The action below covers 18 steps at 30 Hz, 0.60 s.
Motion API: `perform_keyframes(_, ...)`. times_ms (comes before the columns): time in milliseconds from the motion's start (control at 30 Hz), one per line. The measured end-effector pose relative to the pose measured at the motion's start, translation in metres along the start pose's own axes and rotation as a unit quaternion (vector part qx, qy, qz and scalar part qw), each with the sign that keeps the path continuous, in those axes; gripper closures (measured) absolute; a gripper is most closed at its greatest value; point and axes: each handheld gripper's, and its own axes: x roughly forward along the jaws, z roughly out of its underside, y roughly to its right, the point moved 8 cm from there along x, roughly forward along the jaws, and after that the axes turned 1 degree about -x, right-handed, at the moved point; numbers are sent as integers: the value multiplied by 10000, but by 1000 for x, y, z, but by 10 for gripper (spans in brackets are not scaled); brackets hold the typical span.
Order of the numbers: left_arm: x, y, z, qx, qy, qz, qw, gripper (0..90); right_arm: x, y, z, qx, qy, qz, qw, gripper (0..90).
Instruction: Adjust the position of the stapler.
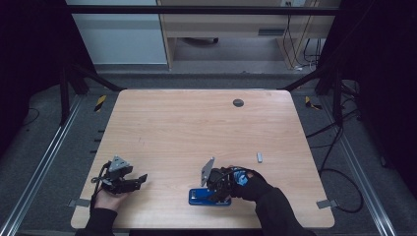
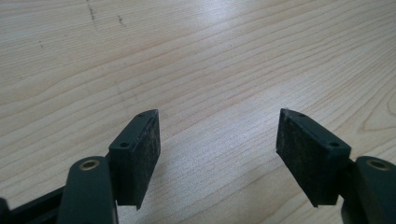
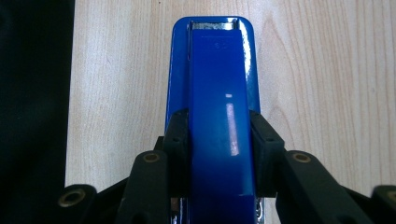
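Two black jaws clamp the blue stapler [image 3: 219, 107] from either side in the right gripper view, pads pressed flat against its body, so the right gripper [image 3: 219, 140] is holding it firmly. Metal glints at the stapler's far tip, and it lies lengthwise along the wooden table [image 3: 327, 70], close to the table's edge. From the high view, the stapler [image 1: 199, 196] sits near the front edge of the table [image 1: 196, 123], a little right of centre, with the right gripper [image 1: 219, 189] on top of it and a gloved hand [image 1: 253, 184] behind. Over on the left, the left gripper [image 1: 140, 179] rests low by the front left corner, well apart from the stapler. Its jaws stand wide, nothing between them but bare wood. A small grey piece [image 1: 259, 157] lies farther right.
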Motion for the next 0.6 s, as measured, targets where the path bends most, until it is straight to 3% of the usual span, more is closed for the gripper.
perform_keyframes(67,0,0,0,2,0,3,10000,305,0,0,0,17,-20,17,10000,650)
perform_keyframes(233,0,0,0,8,-1,6,10000,305,-3,0,-1,186,275,117,9994,589)
perform_keyframes(267,0,0,0,4,-2,9,10000,305,-8,0,-3,256,505,177,9982,554)
perform_keyframes(400,-1,1,0,8,3,26,10000,305,-18,0,-6,340,828,233,9957,546)
perform_keyframes(433,-1,2,-1,13,17,46,10000,305,-24,-2,-7,459,1102,278,9925,535)
perform_keyframes(567,-2,3,-2,45,29,84,10000,308,-34,0,-5,661,1432,530,9861,532)
perform_keyframes(600,-2,3,-2,45,29,84,10000,309,-34,0,-5,661,1432,530,9861,532)
